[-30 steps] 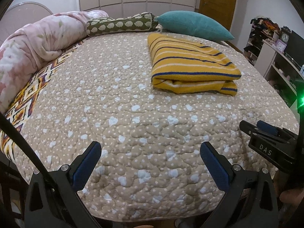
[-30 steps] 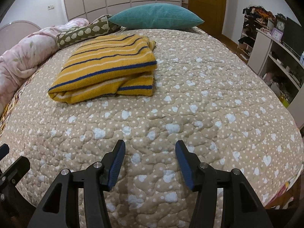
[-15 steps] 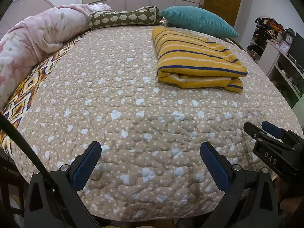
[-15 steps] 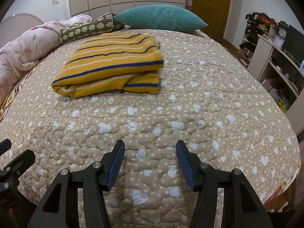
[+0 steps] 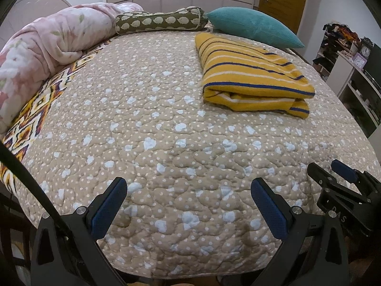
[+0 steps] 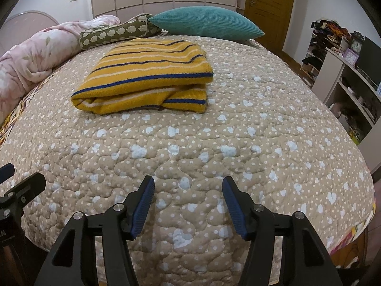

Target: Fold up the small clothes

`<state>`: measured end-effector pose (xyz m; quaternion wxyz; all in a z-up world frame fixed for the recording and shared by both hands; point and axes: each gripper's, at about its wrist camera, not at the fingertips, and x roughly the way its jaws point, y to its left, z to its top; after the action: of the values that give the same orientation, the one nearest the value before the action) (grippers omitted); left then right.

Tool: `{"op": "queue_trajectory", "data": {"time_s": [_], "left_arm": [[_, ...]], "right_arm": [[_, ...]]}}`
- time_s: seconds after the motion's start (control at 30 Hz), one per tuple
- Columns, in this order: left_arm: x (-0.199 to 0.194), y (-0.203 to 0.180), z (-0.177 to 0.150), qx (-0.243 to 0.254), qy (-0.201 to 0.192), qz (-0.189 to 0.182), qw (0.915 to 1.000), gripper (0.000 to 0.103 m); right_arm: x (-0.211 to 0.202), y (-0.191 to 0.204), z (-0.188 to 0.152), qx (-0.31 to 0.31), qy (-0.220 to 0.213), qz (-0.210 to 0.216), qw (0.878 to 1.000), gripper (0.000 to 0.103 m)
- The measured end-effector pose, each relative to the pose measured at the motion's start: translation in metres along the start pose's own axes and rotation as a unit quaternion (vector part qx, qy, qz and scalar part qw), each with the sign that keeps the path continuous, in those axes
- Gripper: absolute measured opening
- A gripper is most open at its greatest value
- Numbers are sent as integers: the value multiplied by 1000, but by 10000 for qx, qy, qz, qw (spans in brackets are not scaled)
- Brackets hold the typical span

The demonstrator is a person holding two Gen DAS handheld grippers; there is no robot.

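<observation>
starting at your own end of the bed, you have both tools hanging over the near edge of the quilt [image 5: 166,143], tilted down, and neither is touching cloth. your left gripper [image 5: 189,200] stands spread wide with nothing but quilt showing between its blue pads. your right gripper [image 6: 188,201] is parted too, less widely, its jaws having just been easing apart, and again nothing lies between them. in the left view you can see the right tool poking in at the lower right, so the two sit side by side, close together.

farther up the bed lies the yellow striped garment [image 6: 147,76], already doubled into a thick rectangle and well apart from both tools. from your left gripper it lies ahead and off to the right; from your right gripper it lies ahead and somewhat to the left. that puts it roughly between your two lines of reach, and your right hand looks the nearer one. its long axis runs away from you toward the pillows, with the thick folded edge facing you and a loose lower layer sticking out at the near right corner.

beyond it rest the teal pillow [image 6: 204,21], the green bolster [image 5: 159,21] and the pink blanket [image 5: 52,38]. i judge the fold all but done.
</observation>
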<state>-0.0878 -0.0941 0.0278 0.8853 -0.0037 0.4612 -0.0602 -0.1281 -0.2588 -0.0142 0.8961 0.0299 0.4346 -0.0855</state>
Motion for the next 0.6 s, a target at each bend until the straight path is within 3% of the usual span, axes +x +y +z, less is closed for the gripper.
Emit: {"op": "queue_trajectory", "data": {"time_s": [0.6], "left_arm": [[16, 18, 0, -354, 271, -105, 9990, 103]], "right_arm": [[-7, 20, -12, -250, -18, 142, 9996, 66]]}}
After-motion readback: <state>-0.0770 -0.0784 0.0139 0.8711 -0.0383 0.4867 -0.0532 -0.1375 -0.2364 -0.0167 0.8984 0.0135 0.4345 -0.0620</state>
